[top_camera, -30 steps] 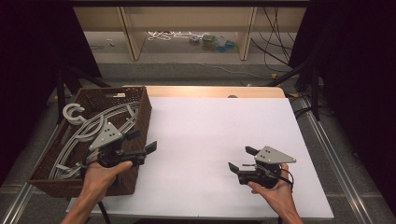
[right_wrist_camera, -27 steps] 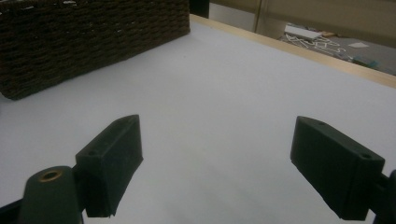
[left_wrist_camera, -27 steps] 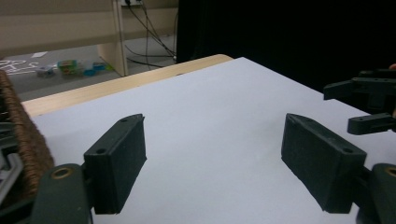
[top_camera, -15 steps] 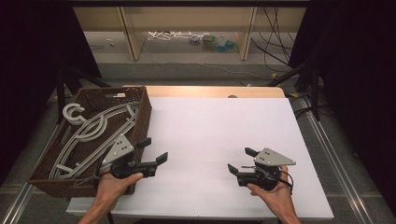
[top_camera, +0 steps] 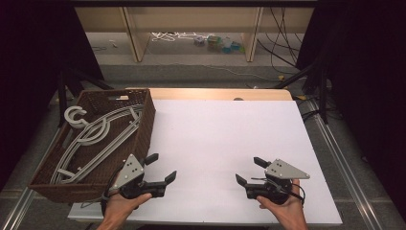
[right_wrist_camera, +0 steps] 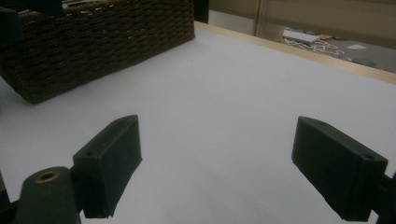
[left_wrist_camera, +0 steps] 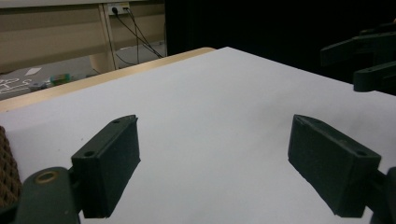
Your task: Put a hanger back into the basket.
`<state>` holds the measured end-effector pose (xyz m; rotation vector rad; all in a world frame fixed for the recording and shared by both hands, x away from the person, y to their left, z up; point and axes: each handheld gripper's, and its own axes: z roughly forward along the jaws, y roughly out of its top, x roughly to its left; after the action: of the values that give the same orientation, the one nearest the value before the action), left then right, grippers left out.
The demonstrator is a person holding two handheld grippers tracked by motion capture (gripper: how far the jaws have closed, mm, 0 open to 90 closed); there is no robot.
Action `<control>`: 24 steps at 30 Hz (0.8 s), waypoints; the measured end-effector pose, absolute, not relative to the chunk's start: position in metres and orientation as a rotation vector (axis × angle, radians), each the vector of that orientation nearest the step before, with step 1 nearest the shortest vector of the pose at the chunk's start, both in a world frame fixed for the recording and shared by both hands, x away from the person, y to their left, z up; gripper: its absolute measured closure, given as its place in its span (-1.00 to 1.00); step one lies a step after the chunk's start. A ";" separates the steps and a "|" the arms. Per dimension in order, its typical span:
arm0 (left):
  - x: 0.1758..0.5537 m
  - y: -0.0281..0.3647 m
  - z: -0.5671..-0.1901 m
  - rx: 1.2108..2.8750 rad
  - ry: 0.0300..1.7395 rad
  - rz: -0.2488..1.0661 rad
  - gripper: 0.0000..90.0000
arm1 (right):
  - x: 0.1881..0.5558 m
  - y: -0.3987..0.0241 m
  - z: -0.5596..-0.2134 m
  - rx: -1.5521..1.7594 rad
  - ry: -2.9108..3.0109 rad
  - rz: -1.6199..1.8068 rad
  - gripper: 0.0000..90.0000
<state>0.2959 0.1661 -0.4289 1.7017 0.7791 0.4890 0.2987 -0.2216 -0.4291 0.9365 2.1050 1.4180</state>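
Gaping with nothing between, both grippers [top_camera: 161,168] [top_camera: 249,171] hover beside the basket [top_camera: 143,125], its hangers [top_camera: 95,139] half-hidden.

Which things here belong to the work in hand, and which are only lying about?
Belonging to the work:
- grey hangers
- wicker basket
- left gripper, open
- right gripper, open

Only lying about:
- clutter on the floor
- cables

2 open grippers, left gripper [top_camera: 162,168], right gripper [top_camera: 249,171], hangers [top_camera: 98,136] in basket [top_camera: 146,122]

Grey hangers [top_camera: 93,141] flat in wicker basket [top_camera: 143,132]
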 end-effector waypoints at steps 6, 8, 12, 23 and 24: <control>0.295 0.167 -0.430 1.698 0.796 0.491 -0.63 | 0.291 -0.220 -0.429 0.930 2.113 1.410 -0.63; 0.295 0.167 -0.430 1.696 0.797 0.491 -0.63 | 0.290 -0.219 -0.429 0.941 2.131 1.421 -0.63; 0.295 0.169 -0.430 1.689 0.799 0.495 -0.63 | 0.289 -0.218 -0.429 0.935 2.124 1.415 -0.63; 0.295 0.168 -0.430 1.688 0.796 0.495 -0.63 | 0.290 -0.217 -0.431 0.920 2.114 1.403 -0.63; 0.294 0.168 -0.430 1.688 0.797 0.495 -0.63 | 0.290 -0.217 -0.431 0.923 2.113 1.403 -0.63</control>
<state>0.2945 0.1685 -0.4300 1.6879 0.7973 0.4951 0.2898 -0.2171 -0.4306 0.9233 2.1127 1.4031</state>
